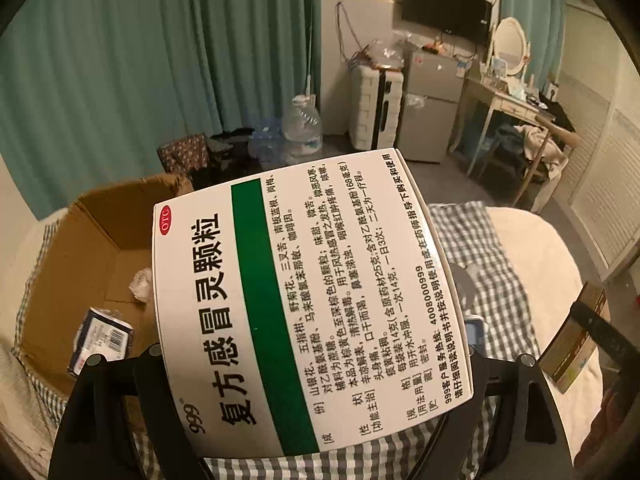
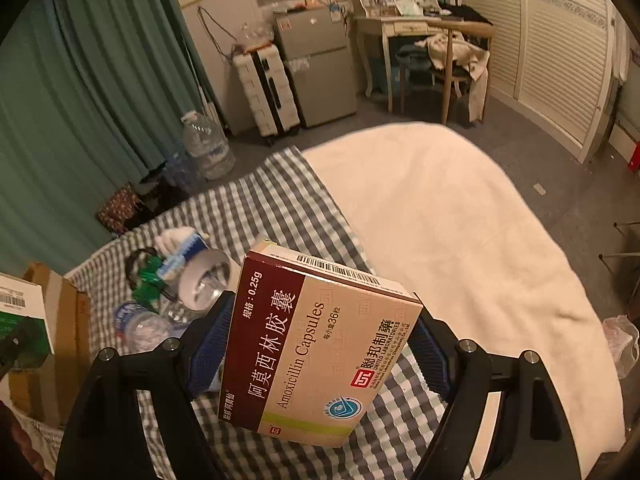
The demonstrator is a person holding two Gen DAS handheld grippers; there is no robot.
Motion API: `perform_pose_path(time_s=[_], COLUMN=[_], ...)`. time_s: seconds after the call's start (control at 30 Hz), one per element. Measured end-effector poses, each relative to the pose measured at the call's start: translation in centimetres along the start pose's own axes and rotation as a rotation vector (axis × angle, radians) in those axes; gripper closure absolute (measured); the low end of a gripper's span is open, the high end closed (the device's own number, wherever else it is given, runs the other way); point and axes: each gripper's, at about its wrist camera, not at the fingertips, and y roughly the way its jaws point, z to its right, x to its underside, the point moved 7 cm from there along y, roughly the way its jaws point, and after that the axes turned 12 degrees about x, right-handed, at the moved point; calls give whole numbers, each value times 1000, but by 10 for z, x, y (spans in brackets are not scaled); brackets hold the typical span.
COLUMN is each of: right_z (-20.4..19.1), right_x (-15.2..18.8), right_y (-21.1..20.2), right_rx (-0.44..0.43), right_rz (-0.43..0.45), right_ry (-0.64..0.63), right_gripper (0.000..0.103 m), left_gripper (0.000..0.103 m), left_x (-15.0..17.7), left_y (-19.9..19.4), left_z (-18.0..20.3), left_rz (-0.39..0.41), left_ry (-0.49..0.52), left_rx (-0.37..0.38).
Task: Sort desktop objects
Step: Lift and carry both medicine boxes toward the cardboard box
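Across the centre of the left wrist view, the left gripper (image 1: 320, 368) has its jaws clenched on a white 999 cold-remedy box (image 1: 308, 304) with a broad green stripe and an OTC mark, held tilted above the bed. Behind it, at the left of the frame, an open cardboard box (image 1: 80, 256) sits on the gray-checked sheet (image 1: 472, 240); a small dark blue carton (image 1: 102, 338) with a barcode and a crumpled bit of clear wrapping (image 1: 141, 285) lie inside it. At the right edge of that frame the other gripper's tan box shows partly. Filling the lower middle of the right wrist view, the right gripper (image 2: 320, 344) has its jaws clamped on an Amoxicillin Capsules box (image 2: 320, 348), maroon and tan, with the blue ribbed pads (image 2: 430, 354) pressing its two sides. On the checked sheet at the left centre of this frame lies a heap of remaining things: a roll of tape (image 2: 206, 284), a crushed plastic bottle (image 2: 140, 326), green packaging (image 2: 148, 280) and a blue-and-white pack (image 2: 186, 252). A cream blanket (image 2: 460, 240) covers the bed to the right.
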Motion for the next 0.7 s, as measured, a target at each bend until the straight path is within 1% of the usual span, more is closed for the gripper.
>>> perform_pose_path(time_s=[0.2, 0.3, 0.47, 0.53, 0.6, 0.7], right_z=[-7, -16, -30, -35, -41, -49], right_x=[-10, -14, -22, -26, -29, -32], right_y=[-51, -75, -121, -142, -157, -168], right_rx=[-26, -22, -40, -52, -60, -63], right_rz=[96, 154, 246, 291, 317, 333], right_ry=[-23, -52, -81, -89, -98, -110], right_gripper=[22, 22, 22, 22, 22, 22], left_gripper=[16, 16, 16, 16, 16, 16], left_x=[-9, -13, -20, -24, -28, -33], left_y=[-43, -64, -95, -106, -115, -122], left_z=[7, 7, 6, 6, 3, 0], left_rz=[69, 110, 175, 191, 210, 230], left_ry=[12, 25, 50, 36, 25, 36], left_rx=[36, 41, 36, 66, 81, 73])
